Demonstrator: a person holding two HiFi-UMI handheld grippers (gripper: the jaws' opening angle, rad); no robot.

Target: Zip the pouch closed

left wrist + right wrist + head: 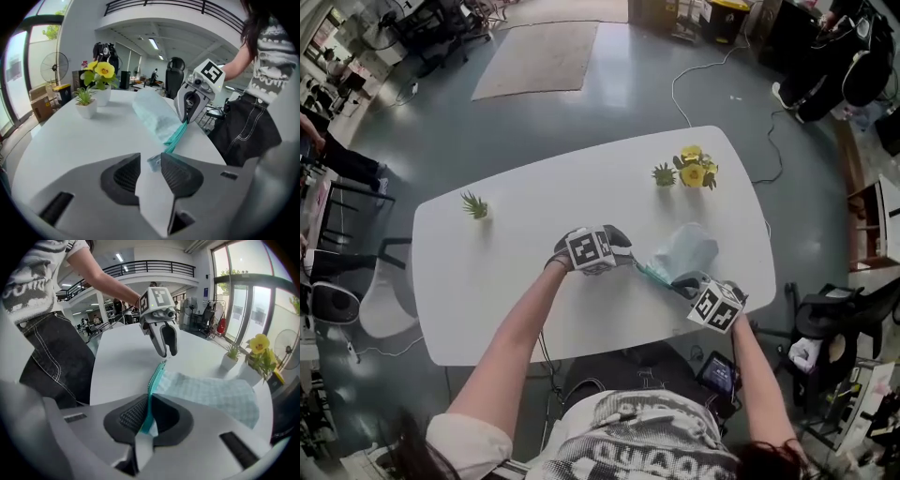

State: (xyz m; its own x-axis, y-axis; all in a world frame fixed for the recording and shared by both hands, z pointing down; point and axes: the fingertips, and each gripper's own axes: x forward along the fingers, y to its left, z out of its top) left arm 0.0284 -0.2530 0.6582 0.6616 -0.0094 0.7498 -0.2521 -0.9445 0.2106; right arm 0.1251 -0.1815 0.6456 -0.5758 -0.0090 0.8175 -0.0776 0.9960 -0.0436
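A pale teal checked pouch [689,248] lies on the white table [516,281], right of centre. Its darker teal zipper edge [157,376] runs toward the front of the table. My right gripper [682,281] is shut on the near end of that zipper edge [149,416] and lifts it a little. My left gripper [635,260] stands open at the other end of the zipper. The small zipper pull [153,162] shows between its fingertips, and the pads do not press on it. In the right gripper view the left gripper [167,352] hangs just above the zipper's end.
A small green plant [474,205] stands at the table's left. Another green plant [664,174] and a pot of yellow flowers [696,167] stand at the back right, beyond the pouch. The person's body is at the table's front edge. Cables lie on the floor.
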